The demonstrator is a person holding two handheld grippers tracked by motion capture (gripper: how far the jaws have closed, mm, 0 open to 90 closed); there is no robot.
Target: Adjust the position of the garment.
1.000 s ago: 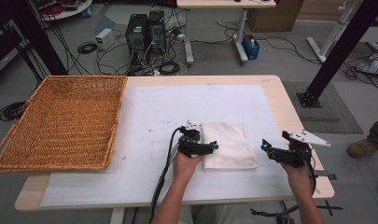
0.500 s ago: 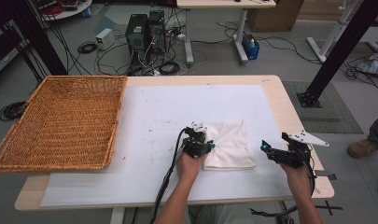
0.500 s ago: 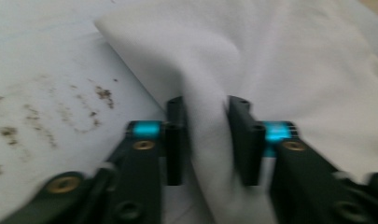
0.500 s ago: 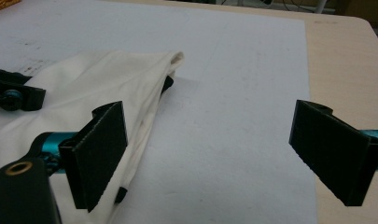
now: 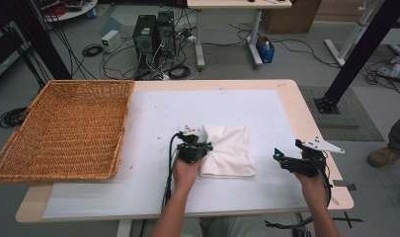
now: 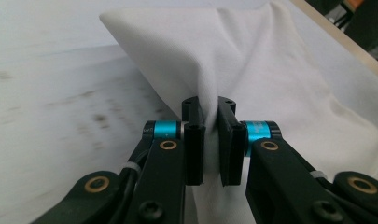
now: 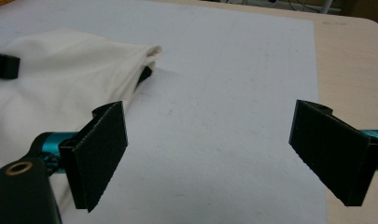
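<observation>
- The white cloth (image 5: 228,157) lies folded on the white sheet (image 5: 153,123) that covers the surface (image 5: 291,98); it sits toward the near edge, a little right of the middle, well apart from the wicker basket (image 5: 64,128) at the left edge
- The left gripper (image 5: 203,146) is at the cloth's left edge; its fingers (image 6: 194,140) have just been closing and now pinch a raised fold of the cloth between them; in the left gripper view the fabric rises in a peak from between the pads and spreads away to the right
- The right gripper (image 5: 277,157) is held near the surface's near right corner, apart from the cloth's right edge; its fingers (image 7: 100,154) stand wide with nothing between them; in the right gripper view bare sheet shows between the two pads, and the cloth's folded corner (image 7: 147,53) lies off to the left
- The person's forearms come in from the near edge, one hand (image 5: 186,170) behind each gripper
</observation>
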